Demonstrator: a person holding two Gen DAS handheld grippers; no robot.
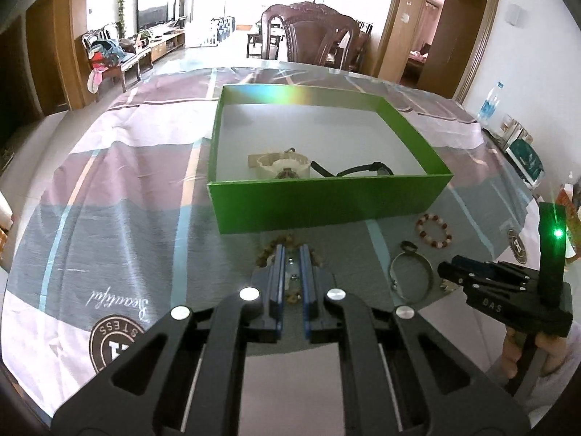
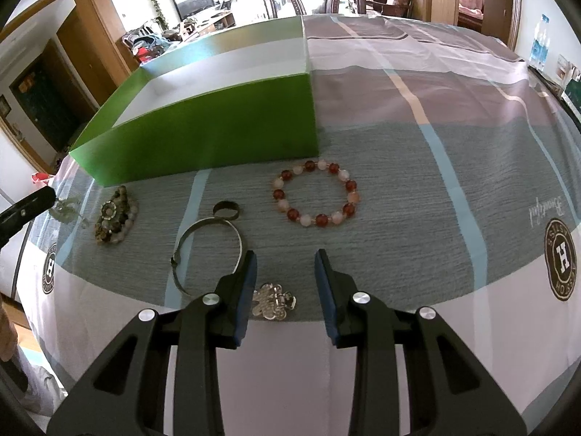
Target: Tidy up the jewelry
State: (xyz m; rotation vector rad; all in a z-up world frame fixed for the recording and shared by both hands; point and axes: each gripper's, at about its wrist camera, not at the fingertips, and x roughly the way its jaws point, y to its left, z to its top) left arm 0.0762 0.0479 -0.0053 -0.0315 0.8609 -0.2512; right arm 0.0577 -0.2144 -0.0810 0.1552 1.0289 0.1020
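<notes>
Striped tablecloth [image 2: 417, 189], dining rm: left gripper [image 1: 291, 254] nearly closed around brown bead bracelet [image 1: 267, 252] near green box [image 1: 326, 200]; right gripper [image 2: 285, 259] wide open, empty, over silver charm [image 2: 274, 301].

Left claw [image 1: 291, 254] nearly closed — right claw [image 2: 285, 259] spread

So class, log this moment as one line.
left gripper: narrow, over brown bead bracelet | right gripper: open, empty | green box: two watches | red-white bracelet: on cloth
</notes>
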